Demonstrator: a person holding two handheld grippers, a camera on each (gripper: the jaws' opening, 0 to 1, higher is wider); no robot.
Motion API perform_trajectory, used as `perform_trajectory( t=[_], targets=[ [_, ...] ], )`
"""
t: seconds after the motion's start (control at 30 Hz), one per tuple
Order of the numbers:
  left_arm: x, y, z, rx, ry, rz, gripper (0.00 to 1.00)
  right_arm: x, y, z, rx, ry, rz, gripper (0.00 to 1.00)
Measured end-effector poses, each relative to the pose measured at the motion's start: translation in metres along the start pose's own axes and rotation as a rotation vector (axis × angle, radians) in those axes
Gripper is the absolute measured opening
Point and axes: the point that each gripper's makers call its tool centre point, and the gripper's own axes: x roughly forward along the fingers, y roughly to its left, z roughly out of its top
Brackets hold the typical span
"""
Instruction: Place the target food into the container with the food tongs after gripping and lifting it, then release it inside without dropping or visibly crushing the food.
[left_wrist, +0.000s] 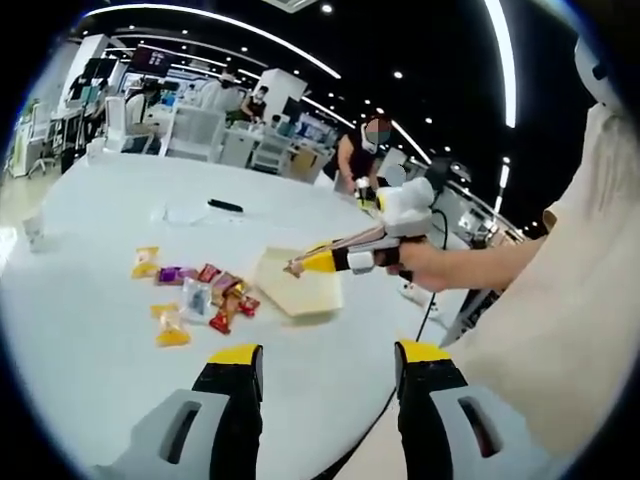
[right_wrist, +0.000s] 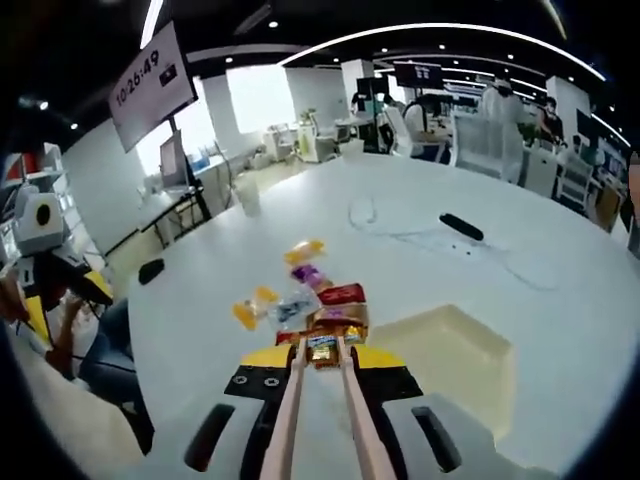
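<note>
A wrapped snack (right_wrist: 322, 347) sits pinched in the food tongs (right_wrist: 320, 410) clenched by the right gripper (right_wrist: 322, 372), just left of the container (right_wrist: 452, 352); left gripper (left_wrist: 328, 365) released.

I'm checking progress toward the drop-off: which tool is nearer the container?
Right. The right tool, holding tongs, hangs at the container edge; the left tool hangs farther back, open.

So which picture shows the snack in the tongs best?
The right gripper view. The wrapped snack sits close up, pinched at the tips of the food tongs, with the tray just beside. The left gripper view shows the same tongs from far off above the tray; the snack there is a tiny speck.
</note>
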Motion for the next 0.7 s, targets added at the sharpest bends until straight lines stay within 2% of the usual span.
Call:
perform_trajectory(
  t=[0.37,0.7],
  targets=[
    [-0.002,-0.002,0.000,0.009,0.002,-0.009,0.52,-0.011,-0.007,0.009,0.002,-0.022,-0.034,0.21],
    [0.002,-0.006,-0.001,0.010,0.005,-0.021,0.52,-0.021,-0.026,0.016,0.011,-0.039,-0.074,0.21]
  ],
)
